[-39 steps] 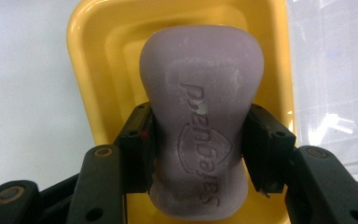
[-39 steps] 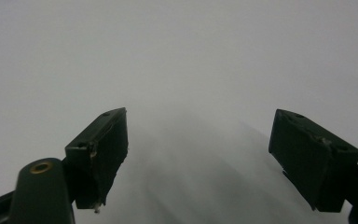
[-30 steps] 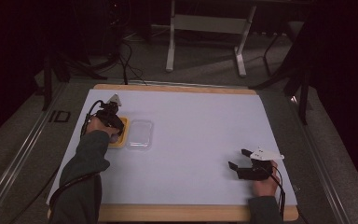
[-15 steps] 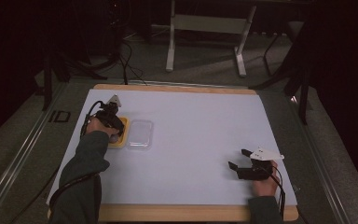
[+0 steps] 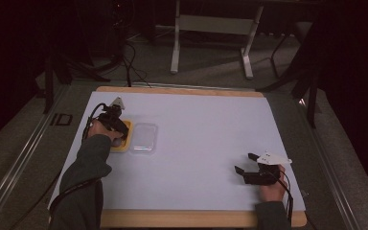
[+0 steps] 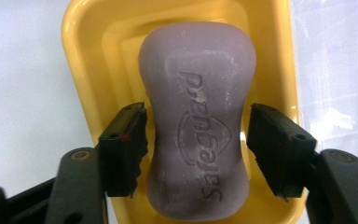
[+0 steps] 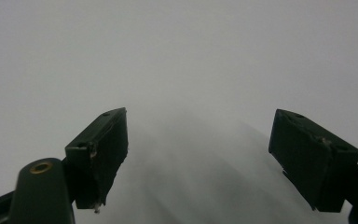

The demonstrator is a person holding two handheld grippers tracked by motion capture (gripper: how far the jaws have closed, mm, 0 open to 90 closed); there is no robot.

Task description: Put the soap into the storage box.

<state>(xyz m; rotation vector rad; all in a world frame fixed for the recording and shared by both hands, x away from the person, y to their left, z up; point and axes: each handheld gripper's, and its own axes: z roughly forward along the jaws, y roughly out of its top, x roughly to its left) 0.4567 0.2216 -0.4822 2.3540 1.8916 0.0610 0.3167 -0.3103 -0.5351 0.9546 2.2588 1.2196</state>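
Straddling the purple waisted soap bar (image 6: 197, 121) lying in the yellow plastic soap dish (image 6: 81, 60) | left gripper (image 6: 198, 140) just opening, pads clear of the bar's sides | right gripper (image 7: 198, 154) released over the white table (image 5: 206, 129) | soap: hard, slick, fairly light; pinch the narrow waist

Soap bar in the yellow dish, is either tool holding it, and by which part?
Neither. The left tool straddles the soap bar's narrow waist, its jaws just opened, pads clear, in the yellow dish. The right tool is open.
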